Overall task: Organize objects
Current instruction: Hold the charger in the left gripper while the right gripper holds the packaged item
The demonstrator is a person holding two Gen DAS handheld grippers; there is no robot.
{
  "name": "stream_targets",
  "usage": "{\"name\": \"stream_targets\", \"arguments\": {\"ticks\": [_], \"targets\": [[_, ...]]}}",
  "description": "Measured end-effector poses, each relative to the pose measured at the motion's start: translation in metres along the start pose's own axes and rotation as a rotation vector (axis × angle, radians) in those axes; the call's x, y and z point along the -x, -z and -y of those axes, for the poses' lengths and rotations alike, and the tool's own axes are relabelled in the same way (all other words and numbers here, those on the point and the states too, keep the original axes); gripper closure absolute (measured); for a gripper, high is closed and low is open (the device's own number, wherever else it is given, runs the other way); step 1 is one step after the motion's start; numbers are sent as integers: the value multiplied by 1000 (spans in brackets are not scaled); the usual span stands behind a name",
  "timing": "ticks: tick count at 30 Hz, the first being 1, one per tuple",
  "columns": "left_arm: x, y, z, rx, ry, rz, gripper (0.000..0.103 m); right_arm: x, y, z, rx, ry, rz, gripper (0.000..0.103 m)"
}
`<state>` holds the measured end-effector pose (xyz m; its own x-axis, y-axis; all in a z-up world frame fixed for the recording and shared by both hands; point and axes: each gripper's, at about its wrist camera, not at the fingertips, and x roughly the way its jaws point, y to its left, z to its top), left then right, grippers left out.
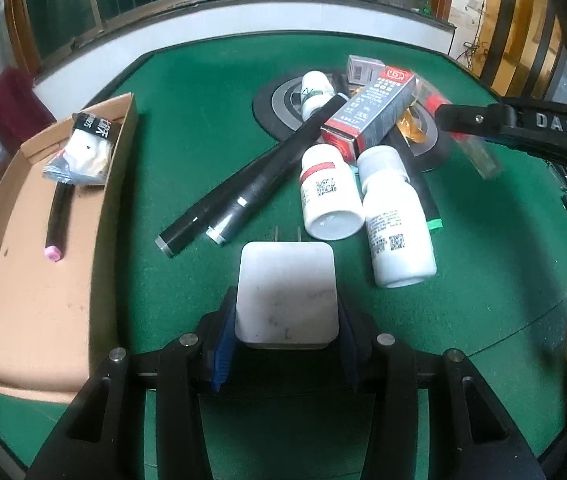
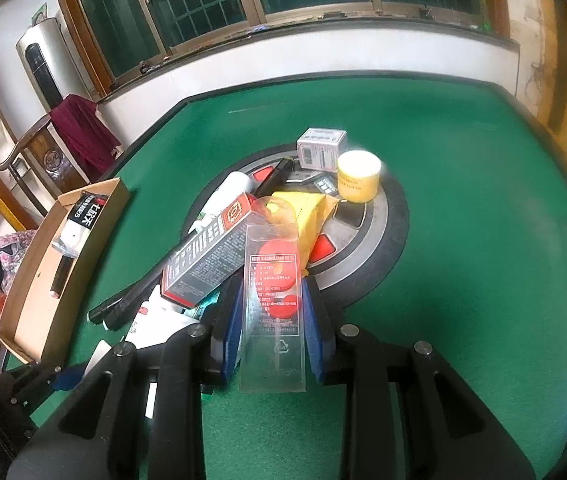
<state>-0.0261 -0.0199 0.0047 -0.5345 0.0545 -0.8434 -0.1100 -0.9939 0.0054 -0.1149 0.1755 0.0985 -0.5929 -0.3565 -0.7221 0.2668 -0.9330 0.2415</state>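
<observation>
My left gripper [image 1: 286, 320] is shut on a white plug charger [image 1: 287, 294], held just above the green table with its prongs pointing forward. My right gripper [image 2: 270, 312] is shut on a clear plastic packet with red discs [image 2: 273, 284], lifted over the pile; it also shows in the left wrist view [image 1: 479, 152]. A cardboard tray [image 1: 23, 300] lies at the left and holds a black-and-white sachet [image 1: 83, 148] and a black pen with a pink tip [image 1: 58, 216]. The pile holds two white bottles [image 1: 329, 196], a grey-red box [image 1: 371, 114] and two black tubes [image 1: 243, 196].
A round grey-black hub [image 2: 379, 232] sits mid-table under the pile, with a yellow jar [image 2: 357, 176], a small grey box [image 2: 321, 148] and a yellow pouch [image 2: 311, 212]. A third white bottle [image 1: 315, 90] lies behind. The table [image 1: 187, 120] ends near a wall and windows.
</observation>
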Motion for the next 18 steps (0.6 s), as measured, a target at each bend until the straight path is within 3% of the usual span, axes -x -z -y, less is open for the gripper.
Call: {"name": "stream_targets", "arguments": {"ticks": [6,12,18], "targets": [[-1,-3,2,39,-26,21,64,0,3,-5,9,-39,-11,78],[16,4,-19,128,68,38,64,0,5,-9,3,-91,-27,78],[34,2,-37,175,100,77,64,4,9,-22,29,-123,-24,78]]}}
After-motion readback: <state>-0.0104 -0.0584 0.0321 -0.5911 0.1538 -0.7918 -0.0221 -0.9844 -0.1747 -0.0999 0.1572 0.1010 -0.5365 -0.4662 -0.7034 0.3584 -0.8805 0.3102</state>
